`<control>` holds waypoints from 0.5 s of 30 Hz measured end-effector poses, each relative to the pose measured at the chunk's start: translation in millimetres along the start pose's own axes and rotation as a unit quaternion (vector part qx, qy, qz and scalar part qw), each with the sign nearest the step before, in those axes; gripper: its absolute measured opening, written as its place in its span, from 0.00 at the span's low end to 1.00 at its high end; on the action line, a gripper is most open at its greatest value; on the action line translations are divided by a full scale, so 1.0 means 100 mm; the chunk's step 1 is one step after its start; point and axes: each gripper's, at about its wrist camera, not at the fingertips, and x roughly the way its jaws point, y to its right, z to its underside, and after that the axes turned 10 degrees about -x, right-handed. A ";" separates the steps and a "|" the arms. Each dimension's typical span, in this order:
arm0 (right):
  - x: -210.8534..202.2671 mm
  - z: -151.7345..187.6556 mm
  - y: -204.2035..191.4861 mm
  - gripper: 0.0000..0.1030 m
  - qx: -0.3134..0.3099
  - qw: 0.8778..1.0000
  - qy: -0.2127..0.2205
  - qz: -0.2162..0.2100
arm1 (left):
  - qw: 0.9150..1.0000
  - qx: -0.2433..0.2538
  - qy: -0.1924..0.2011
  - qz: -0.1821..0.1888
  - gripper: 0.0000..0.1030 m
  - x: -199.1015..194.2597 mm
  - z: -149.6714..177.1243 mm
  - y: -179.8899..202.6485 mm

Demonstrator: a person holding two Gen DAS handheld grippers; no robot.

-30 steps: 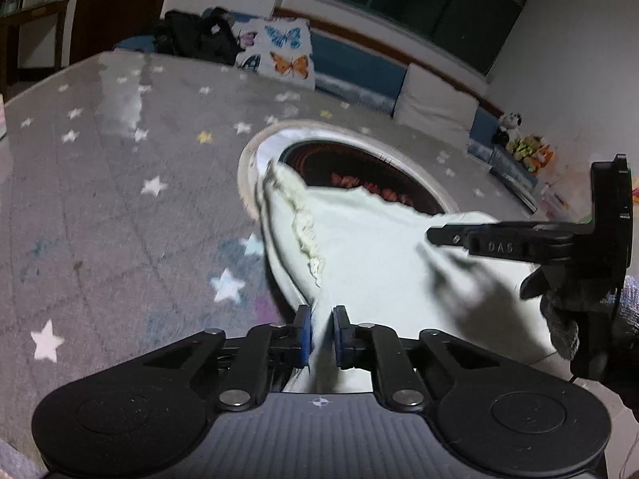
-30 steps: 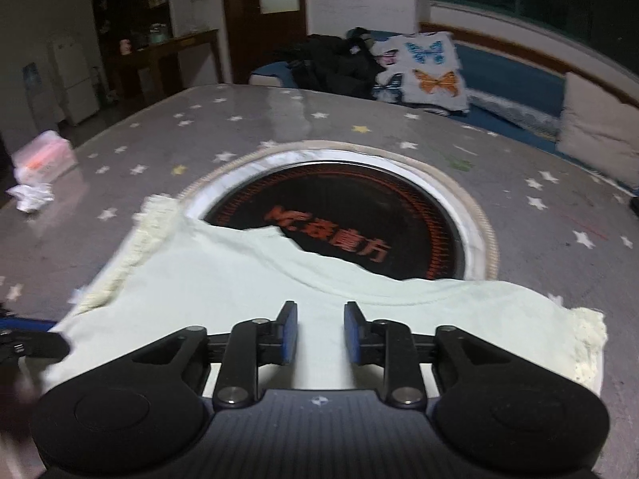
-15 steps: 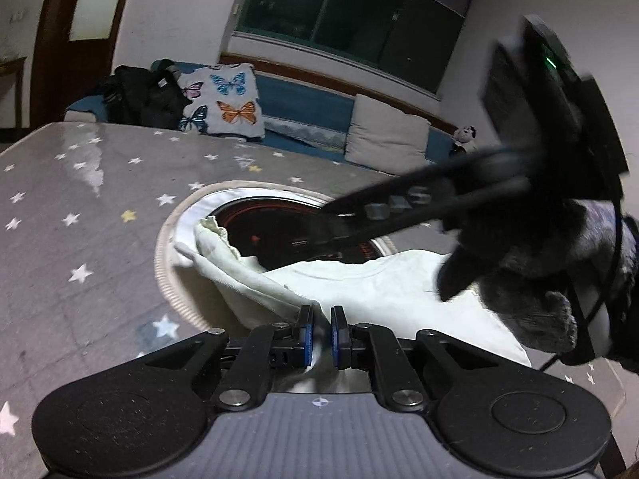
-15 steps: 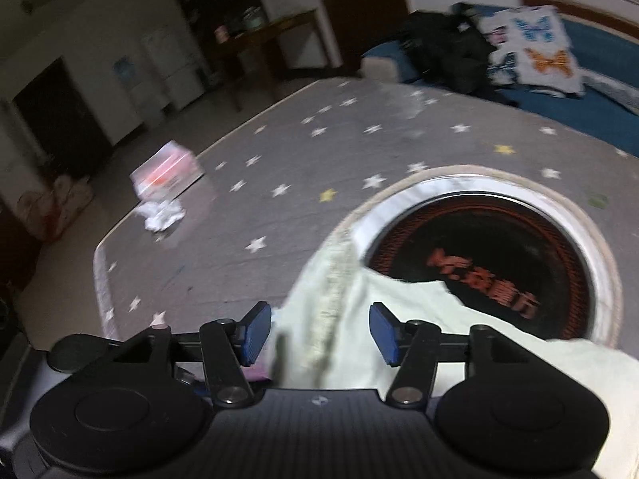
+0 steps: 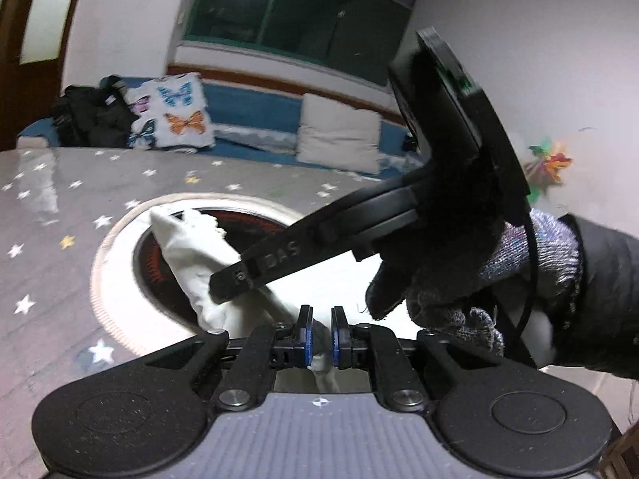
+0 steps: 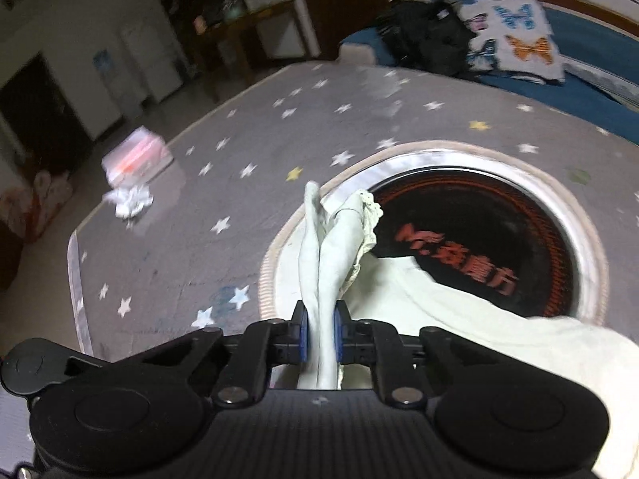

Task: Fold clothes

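A pale cream garment [image 5: 195, 255] with a frilly sleeve edge lies partly over the round black hotplate [image 5: 255, 219] set in the star-patterned table. My left gripper [image 5: 319, 331] is shut on a bunched strip of that cloth. In the right wrist view my right gripper [image 6: 319, 333] is shut on two gathered layers of the garment [image 6: 323, 263], with the frilled edge [image 6: 369, 223] standing up ahead of it. The right gripper, held by a gloved hand [image 5: 447, 283], crosses just above and ahead of the left one, close by.
The grey star tabletop [image 6: 207, 199] spreads left, its edge [image 6: 74, 275] near. A pink-white box [image 6: 135, 157] and crumpled paper [image 6: 129, 201] sit far left. A blue couch with a butterfly cushion [image 5: 171, 115] and black bags [image 6: 423, 40] stands behind the table.
My right gripper went from open to shut on the gathered sleeve cloth. The right hand swung in close over the left gripper, and the cloth is bunched and lifted more.
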 end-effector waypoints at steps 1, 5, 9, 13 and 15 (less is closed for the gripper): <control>-0.08 0.04 0.06 0.10 0.011 1.000 0.009 0.003 | 1.000 0.003 0.000 0.008 0.16 -0.01 0.00 0.02; -0.39 0.26 0.36 0.10 0.054 0.998 0.036 0.020 | 1.000 0.009 0.004 0.025 0.52 -0.03 0.00 0.11; -0.70 0.55 0.68 0.10 0.098 0.993 0.055 0.044 | 0.999 0.009 0.004 0.030 0.68 -0.02 0.02 0.13; -0.93 0.88 1.01 0.10 0.144 0.985 0.063 0.065 | 1.000 0.004 -0.009 0.013 0.82 0.07 0.04 0.11; -0.97 1.03 1.13 0.10 0.161 0.983 0.062 0.069 | 1.000 0.001 -0.015 0.004 0.84 0.12 0.05 0.10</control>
